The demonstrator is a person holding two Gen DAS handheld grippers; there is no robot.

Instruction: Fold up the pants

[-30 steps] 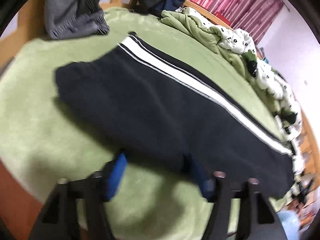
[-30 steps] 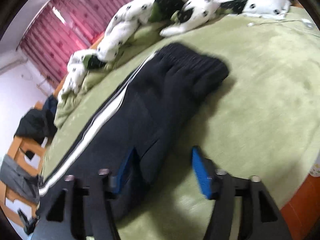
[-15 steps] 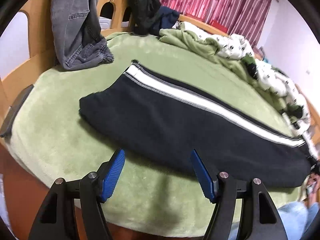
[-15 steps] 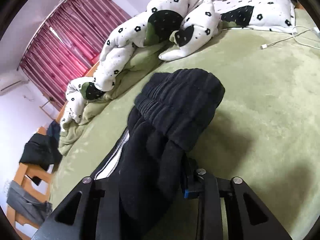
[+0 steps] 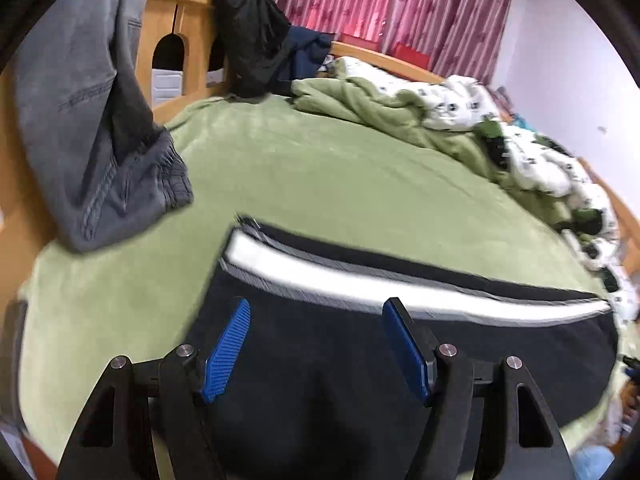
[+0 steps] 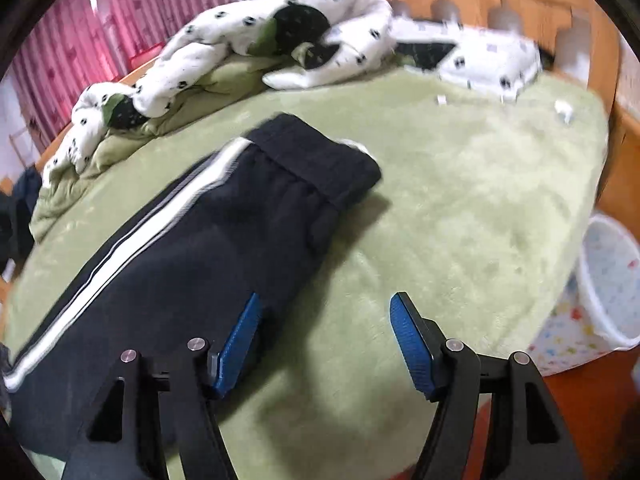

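Right wrist: white bin (image 6: pixel 608 280) beside bed (image 6: pixel 500 200)

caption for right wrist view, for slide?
Right gripper opening, empty, above black striped pants lying flat on green bedspread.

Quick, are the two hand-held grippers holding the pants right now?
Left hand-held gripper: open, holding nothing.
Right hand-held gripper: opening, nothing between its jaws.
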